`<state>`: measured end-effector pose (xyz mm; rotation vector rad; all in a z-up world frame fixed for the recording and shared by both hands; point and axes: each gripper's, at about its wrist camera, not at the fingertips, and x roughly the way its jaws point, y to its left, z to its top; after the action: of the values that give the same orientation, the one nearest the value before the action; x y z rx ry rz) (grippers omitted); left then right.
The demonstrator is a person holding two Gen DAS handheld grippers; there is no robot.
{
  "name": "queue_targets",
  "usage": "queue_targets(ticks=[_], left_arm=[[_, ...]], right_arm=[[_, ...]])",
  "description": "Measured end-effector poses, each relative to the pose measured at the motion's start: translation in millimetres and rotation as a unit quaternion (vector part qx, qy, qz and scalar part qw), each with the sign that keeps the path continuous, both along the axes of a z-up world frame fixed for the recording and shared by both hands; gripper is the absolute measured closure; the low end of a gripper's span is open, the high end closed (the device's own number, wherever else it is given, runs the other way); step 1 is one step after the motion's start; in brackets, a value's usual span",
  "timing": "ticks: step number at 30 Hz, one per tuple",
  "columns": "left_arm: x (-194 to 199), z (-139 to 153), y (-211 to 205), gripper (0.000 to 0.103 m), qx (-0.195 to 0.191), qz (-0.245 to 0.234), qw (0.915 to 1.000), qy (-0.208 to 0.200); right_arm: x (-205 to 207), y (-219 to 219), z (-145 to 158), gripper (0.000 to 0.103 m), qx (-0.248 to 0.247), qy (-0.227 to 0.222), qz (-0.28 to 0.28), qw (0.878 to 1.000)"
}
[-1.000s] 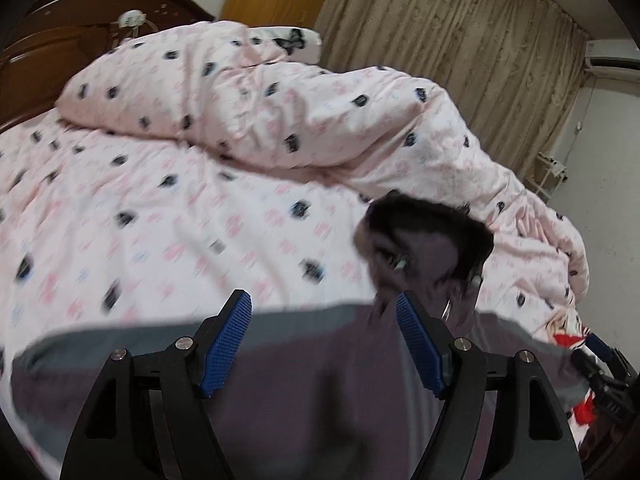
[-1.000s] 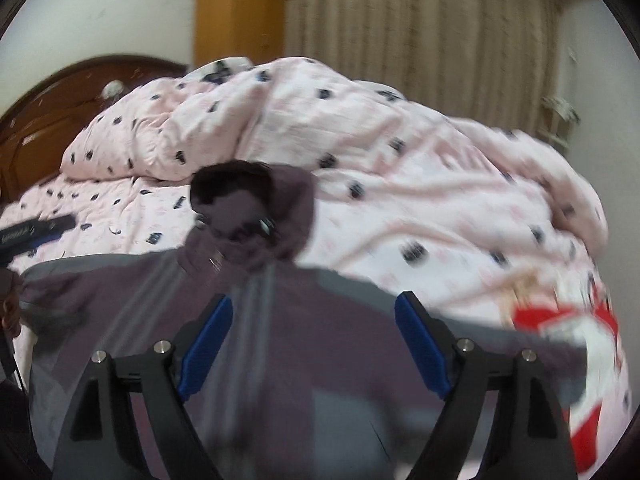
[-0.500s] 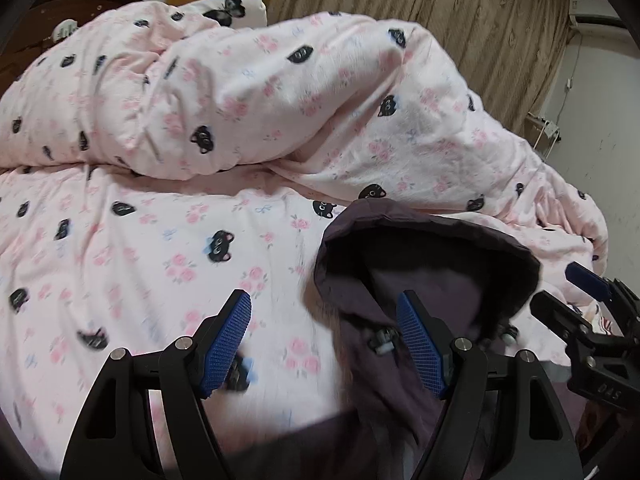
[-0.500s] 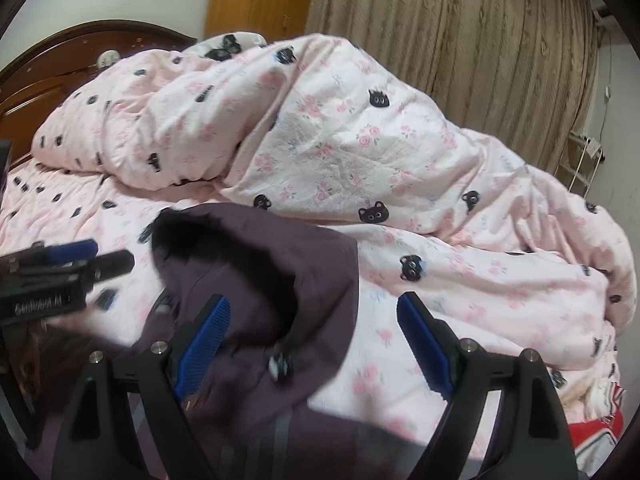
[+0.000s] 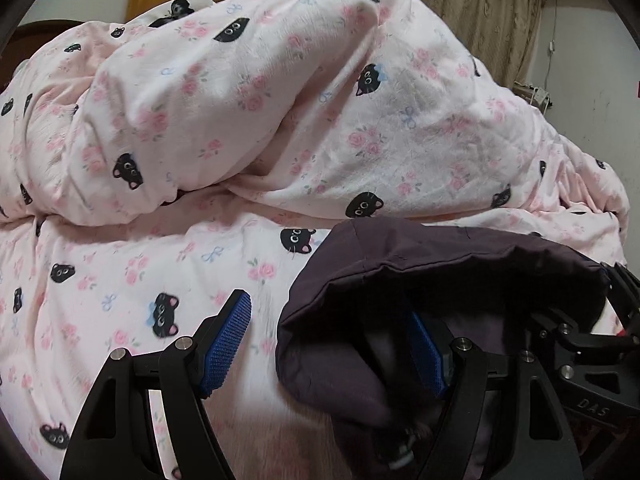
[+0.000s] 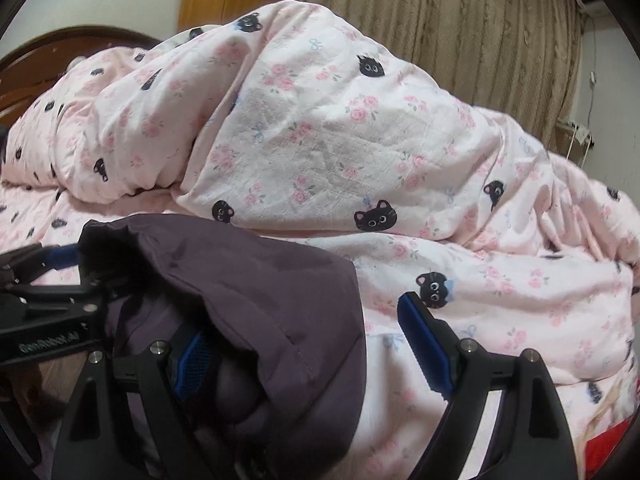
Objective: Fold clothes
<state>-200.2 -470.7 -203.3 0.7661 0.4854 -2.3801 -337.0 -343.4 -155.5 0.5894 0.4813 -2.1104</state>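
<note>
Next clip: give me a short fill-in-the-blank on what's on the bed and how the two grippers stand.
The hood of the garment is dark ____.
The left gripper and the right gripper both have their jaws ____.
The duvet heaped behind is printed with roses and black ____ faces.

Missing words: purple; open; cat

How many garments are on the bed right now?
1: a dark purple hooded jacket, hood toward the bunched duvet, with the left gripper and right gripper straddling its hood edges. More may lie out of frame.
</note>
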Motion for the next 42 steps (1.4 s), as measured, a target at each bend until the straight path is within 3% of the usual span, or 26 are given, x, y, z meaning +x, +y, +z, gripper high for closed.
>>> queue_targets(ticks=[5, 8, 13, 18, 20, 26, 29, 32, 35, 42], left_arm=[[-1, -6, -13, 0.032, 0.013, 0.019, 0.9996, 0.017], [4, -6, -20, 0.032, 0.014, 0.041, 0.9985, 0.034], [-4, -20, -26, 0.032, 0.042, 0.037, 0.9984, 0.012], [-5, -28, -28, 0.032, 0.048, 0.040, 0.9980, 0.008], [4, -25, -32, 0.032, 0.039, 0.071, 0.9966, 0.016], [34, -10, -34, 0.026, -0.001, 0.131, 0.9896, 0.059], [34, -10, -32, 0.026, -0.009, 0.141, 0.9890, 0.044], [29, -25, -38, 0.026, 0.027, 0.140, 0.9897, -0.001], [33, -29, -39, 0.026, 0.044, 0.137, 0.9895, -0.015], [50, -22, -14, 0.026, 0.031, 0.114, 0.9913, -0.058]], right_arm=[[-11, -5, -6, 0.013, -0.020, -0.011, -0.018, 1.000], [-16, 1, 1, 0.013, -0.058, -0.018, -0.025, 0.998], [-28, -16, -6, 0.011, -0.024, -0.035, -0.042, 0.998], [-33, -22, -11, 0.011, -0.020, -0.025, -0.061, 0.998], [-36, -24, -12, 0.011, -0.020, -0.021, -0.069, 0.997], [-55, 10, 11, 0.010, -0.096, -0.003, -0.119, 0.988], [-52, 8, 8, 0.008, -0.077, 0.009, -0.116, 0.990], [-65, 3, -8, 0.008, -0.034, -0.033, -0.127, 0.991], [-71, 7, -21, 0.008, 0.002, -0.056, -0.135, 0.989], [-62, 30, -23, 0.008, 0.052, -0.040, -0.113, 0.991]])
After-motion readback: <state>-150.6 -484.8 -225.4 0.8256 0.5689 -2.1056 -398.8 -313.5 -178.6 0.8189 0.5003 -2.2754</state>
